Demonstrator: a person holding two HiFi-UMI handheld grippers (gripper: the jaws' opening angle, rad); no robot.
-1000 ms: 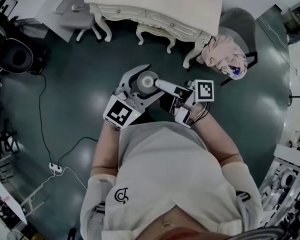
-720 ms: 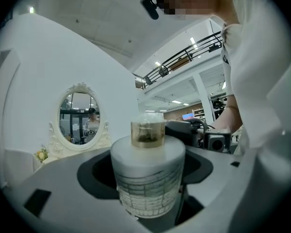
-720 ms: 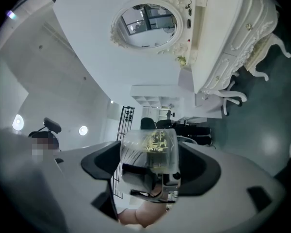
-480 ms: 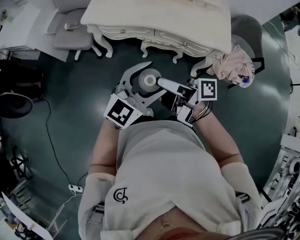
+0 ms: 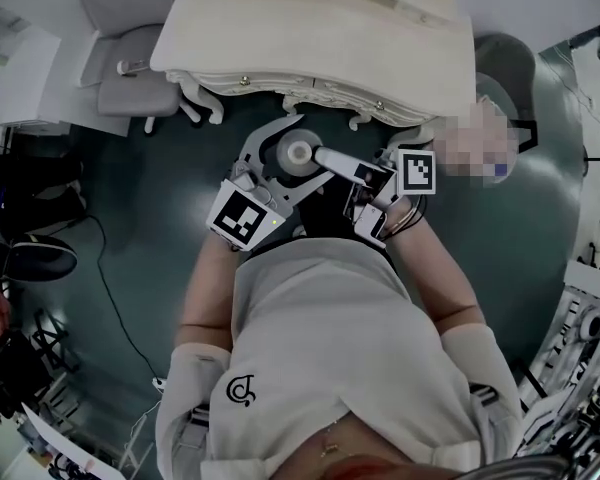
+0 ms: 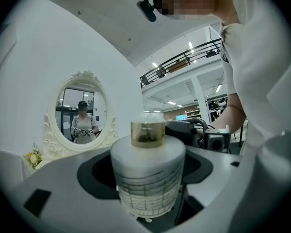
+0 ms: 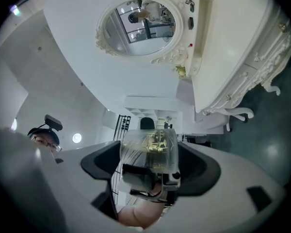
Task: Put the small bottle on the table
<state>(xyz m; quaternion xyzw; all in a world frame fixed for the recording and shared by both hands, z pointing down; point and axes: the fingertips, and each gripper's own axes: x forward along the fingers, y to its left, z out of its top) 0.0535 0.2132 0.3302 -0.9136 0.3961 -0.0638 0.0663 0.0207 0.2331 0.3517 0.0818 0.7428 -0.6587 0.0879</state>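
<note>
The left claw (image 5: 294,156) is clamped round the small bottle (image 6: 148,178), and the right claw (image 5: 328,161) pinches its clear cap (image 7: 150,152) (one bottle, two grips). It hangs above the floor (image 5: 170,198), just off the front edge of the table (image 5: 310,38). It would be best to carry it over that edge, stand it upright, then open slowly.

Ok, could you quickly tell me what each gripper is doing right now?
Left gripper: closed on the white bottle, around its body.
Right gripper: closed on the clear top of that bottle.
</note>
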